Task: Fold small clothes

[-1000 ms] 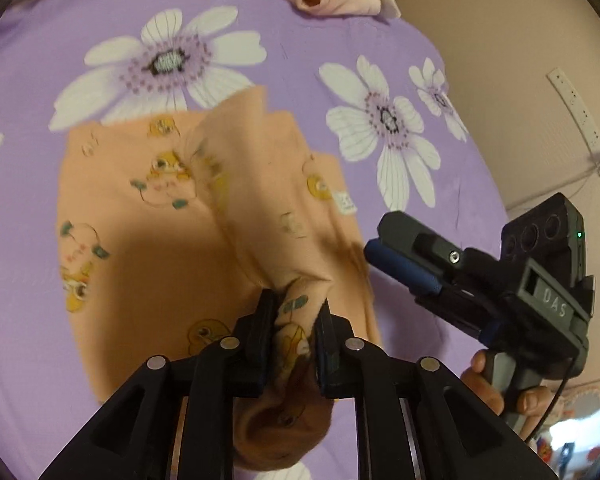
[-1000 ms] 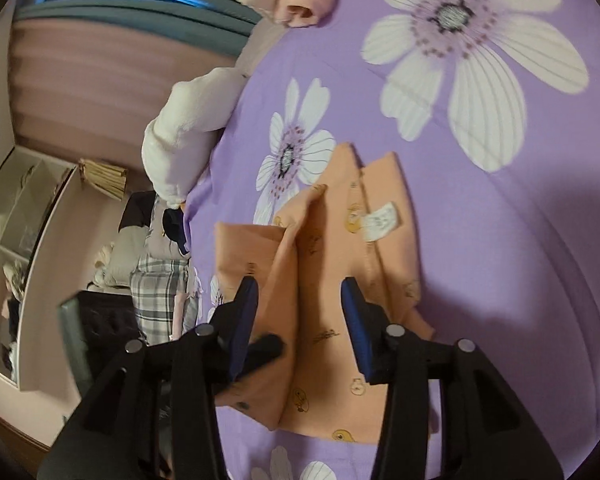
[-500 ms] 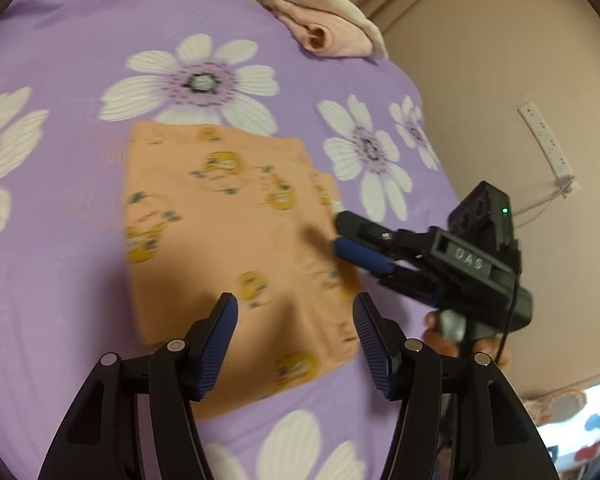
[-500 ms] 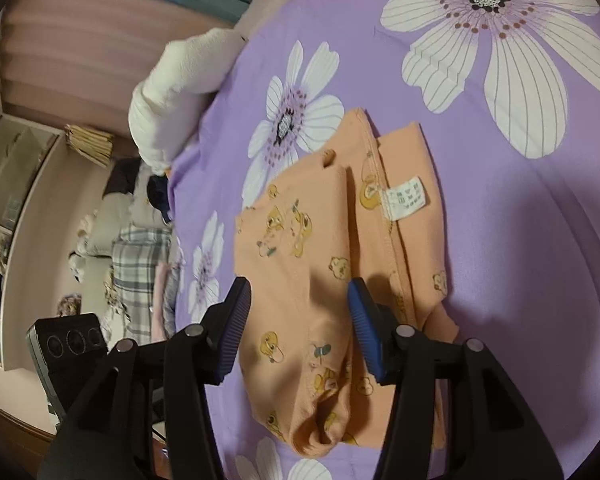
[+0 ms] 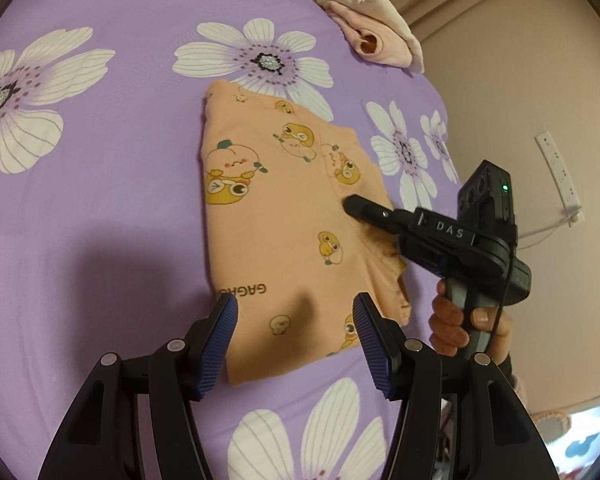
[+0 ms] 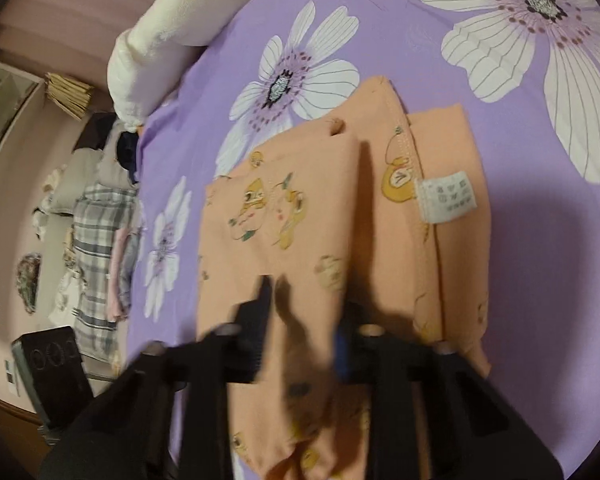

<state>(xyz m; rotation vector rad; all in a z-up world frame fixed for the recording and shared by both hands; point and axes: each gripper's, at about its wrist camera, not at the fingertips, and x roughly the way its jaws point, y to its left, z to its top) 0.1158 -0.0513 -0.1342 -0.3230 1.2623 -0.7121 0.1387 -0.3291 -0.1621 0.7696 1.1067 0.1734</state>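
Left gripper hovers open over the orange garment; right gripper, also open and empty, could drag the folded flap loose on the bed.

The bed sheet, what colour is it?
The bed sheet is purple with big white flowers, clearest in the left wrist view.
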